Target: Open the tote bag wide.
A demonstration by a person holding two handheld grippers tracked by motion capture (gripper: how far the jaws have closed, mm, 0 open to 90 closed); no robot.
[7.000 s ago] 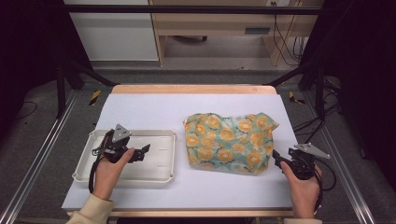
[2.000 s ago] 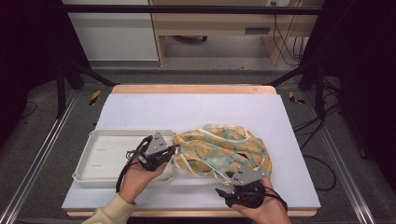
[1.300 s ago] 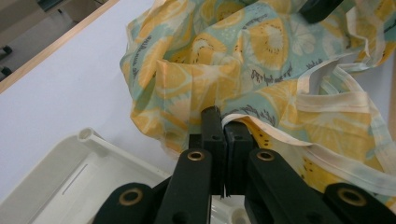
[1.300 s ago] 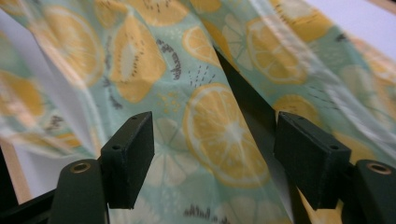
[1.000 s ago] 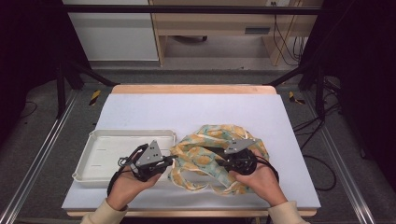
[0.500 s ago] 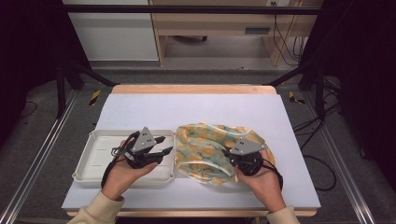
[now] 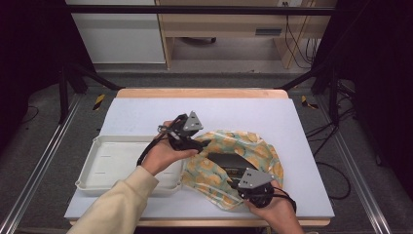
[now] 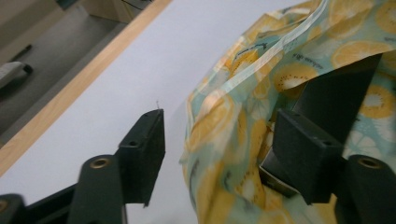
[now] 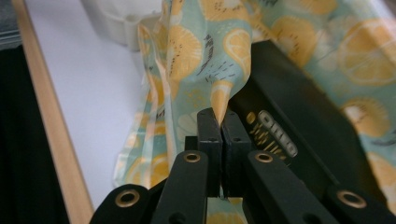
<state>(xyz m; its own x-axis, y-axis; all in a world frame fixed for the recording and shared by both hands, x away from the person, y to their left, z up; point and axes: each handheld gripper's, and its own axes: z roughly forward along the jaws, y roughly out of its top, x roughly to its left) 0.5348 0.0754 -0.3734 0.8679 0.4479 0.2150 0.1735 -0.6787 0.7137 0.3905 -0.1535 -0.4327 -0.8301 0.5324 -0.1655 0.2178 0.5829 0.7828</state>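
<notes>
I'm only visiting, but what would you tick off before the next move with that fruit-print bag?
1. Right hand-held gripper shut on the lemon-patterned plastic bag edge: ok.
2. Left hand-held gripper open, jaws having just been opening, bag edge between them unpinched: ok.
3. Black flat box inside the bag: ok.
4. Box fully covered: not ok, part shows.
5. White plastic tray apart from the bag: cannot tell.

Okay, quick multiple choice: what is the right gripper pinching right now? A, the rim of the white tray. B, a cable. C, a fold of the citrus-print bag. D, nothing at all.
C: in the right gripper view, the right gripper has its jaws shut on a fold of the citrus-print bag, beside the black box that lies inside that bag.
</notes>
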